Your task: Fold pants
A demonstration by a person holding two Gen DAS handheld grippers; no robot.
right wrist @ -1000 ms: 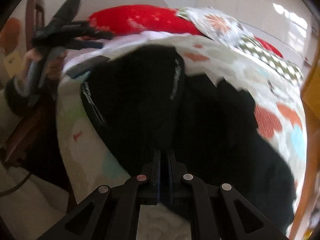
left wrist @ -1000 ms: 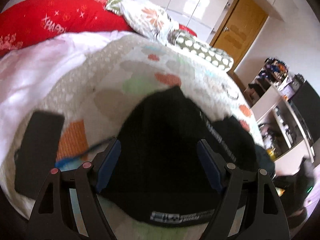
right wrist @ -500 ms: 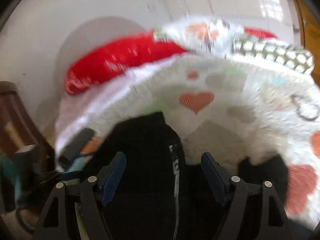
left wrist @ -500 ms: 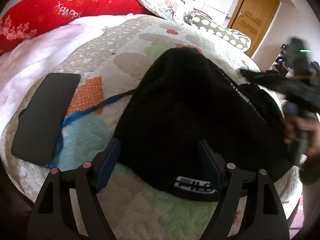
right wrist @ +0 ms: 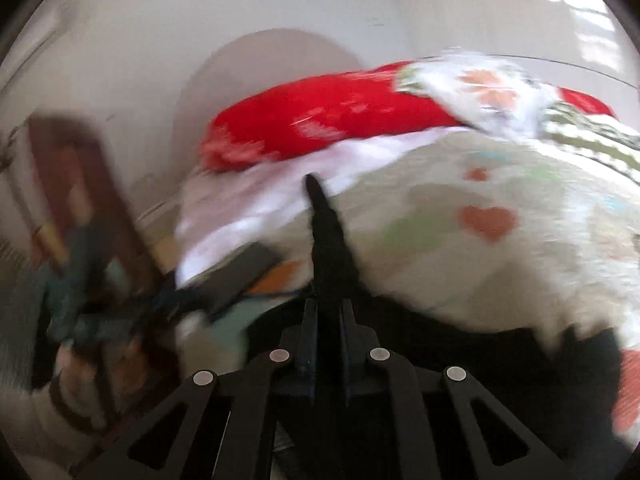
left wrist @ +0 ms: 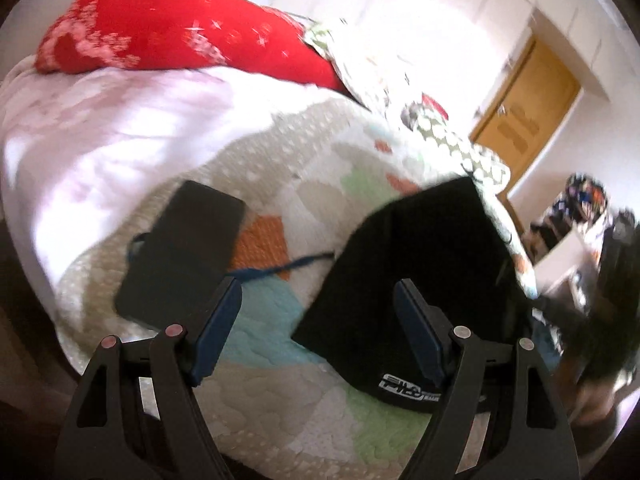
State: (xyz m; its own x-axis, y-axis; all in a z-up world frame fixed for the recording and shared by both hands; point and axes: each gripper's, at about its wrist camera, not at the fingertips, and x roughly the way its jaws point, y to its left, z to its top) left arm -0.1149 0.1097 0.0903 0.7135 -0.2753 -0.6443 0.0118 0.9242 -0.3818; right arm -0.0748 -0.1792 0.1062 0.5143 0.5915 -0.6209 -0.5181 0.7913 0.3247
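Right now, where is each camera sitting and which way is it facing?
Left wrist: behind the open left tool, looking down its fingers across the quilt at the black pants, the phone and the red pillow.
Right wrist: behind the right tool, shut on a raised fold of pants, facing the headboard wall.
Shared: pants, phone, pillow, quilt.

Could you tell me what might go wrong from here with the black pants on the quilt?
1. The right gripper pinches only a narrow ridge of the black pants, so the cloth could slip out mid-fold.
2. The left gripper is open and holds nothing, so the pile may drag across the patchwork quilt.
3. The flat black phone and its blue cord lie close by and could snag.
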